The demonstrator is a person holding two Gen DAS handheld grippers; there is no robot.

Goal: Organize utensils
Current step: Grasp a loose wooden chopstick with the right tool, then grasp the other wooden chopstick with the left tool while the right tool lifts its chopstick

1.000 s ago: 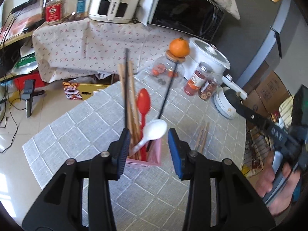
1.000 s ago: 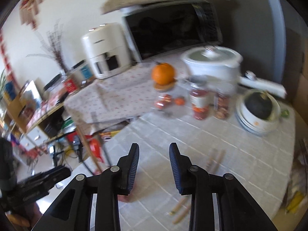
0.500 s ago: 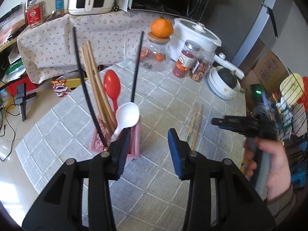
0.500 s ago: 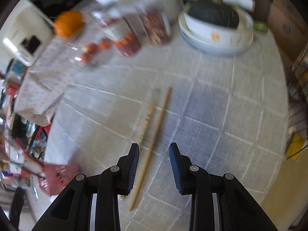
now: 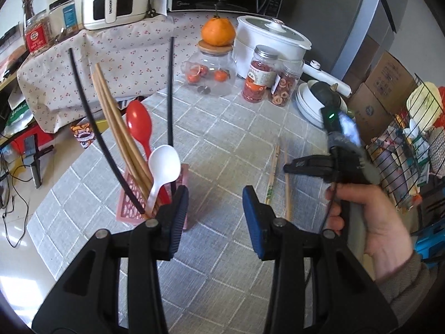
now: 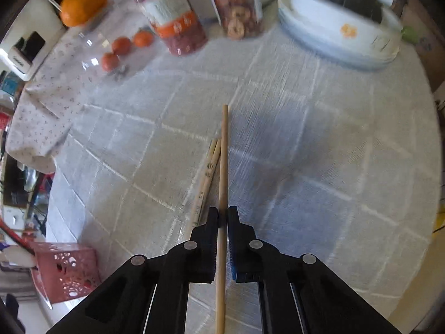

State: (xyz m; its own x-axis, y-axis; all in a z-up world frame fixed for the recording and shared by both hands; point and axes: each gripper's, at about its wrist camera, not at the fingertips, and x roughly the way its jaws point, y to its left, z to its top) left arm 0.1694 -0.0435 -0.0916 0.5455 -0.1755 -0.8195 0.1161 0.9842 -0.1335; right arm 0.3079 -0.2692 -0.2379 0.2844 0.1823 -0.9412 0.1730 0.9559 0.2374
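A pink perforated holder [image 5: 130, 203] [image 6: 66, 270] stands on the grey checked tablecloth [image 5: 222, 139]. It holds black chopsticks [image 5: 170, 89], wooden chopsticks [image 5: 116, 128], a red spoon [image 5: 139, 123] and a white spoon [image 5: 164, 164]. My left gripper [image 5: 214, 211] is open and empty, just right of the holder. My right gripper [image 6: 222, 217] [image 5: 286, 168], held by a hand [image 5: 372, 217], has its jaws closing tight on a wooden chopstick [image 6: 224, 153], and the pads press on it. A printed pair of chopsticks [image 6: 207, 172] [image 5: 272, 172] lies on the cloth beside it.
At the table's far side stand a glass jar [image 5: 214, 75] topped by an orange [image 5: 218, 32], two snack jars [image 5: 260, 73], a white cooker [image 5: 269, 41] and stacked bowls [image 6: 342, 36]. A wire rack [image 5: 411, 144] and boxes stand right; the floor lies left.
My right gripper dropped to the table, tilted down over the loose chopsticks and closed on one. My left gripper slid right, so the holder now sits at its left finger.
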